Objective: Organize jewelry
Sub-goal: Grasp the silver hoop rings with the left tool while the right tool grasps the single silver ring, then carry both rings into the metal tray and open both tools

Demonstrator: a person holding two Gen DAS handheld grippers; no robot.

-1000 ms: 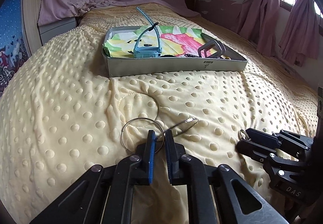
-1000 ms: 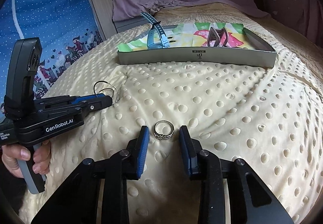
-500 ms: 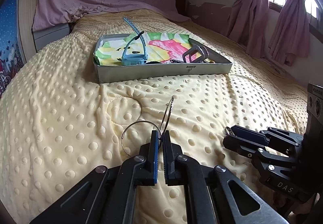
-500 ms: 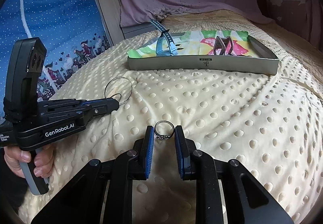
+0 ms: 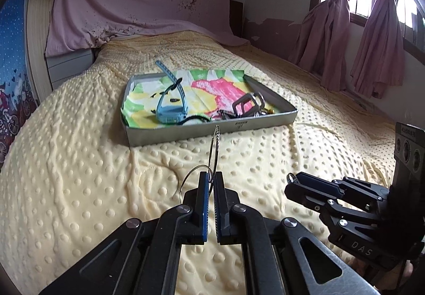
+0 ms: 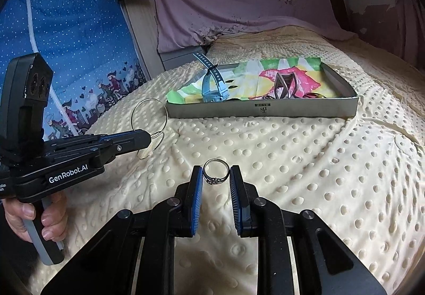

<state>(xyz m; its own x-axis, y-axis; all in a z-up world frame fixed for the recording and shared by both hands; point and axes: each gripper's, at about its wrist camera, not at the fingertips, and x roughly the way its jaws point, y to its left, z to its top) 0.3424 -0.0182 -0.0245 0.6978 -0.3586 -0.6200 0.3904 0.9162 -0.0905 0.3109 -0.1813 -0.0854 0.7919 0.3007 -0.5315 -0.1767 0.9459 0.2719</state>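
**Two grippers, each pinching jewelry above the bed**

The left gripper [image 5: 210,180], marked "GenRobot.AI", is clamped on two thin hoops [image 6: 149,115] at frame centre. The right gripper [image 6: 215,175], lettered "DAS", squeezes one ring [image 6: 216,171]. Upper middle, the tray [image 6: 305,109] holds one blue watch [image 5: 171,106]; its other pieces tangle unreadably.

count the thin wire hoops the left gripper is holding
2: both thin wire hoops are pinched in the left gripper, one standing upward, the other hanging lower toward the yellow blanket.
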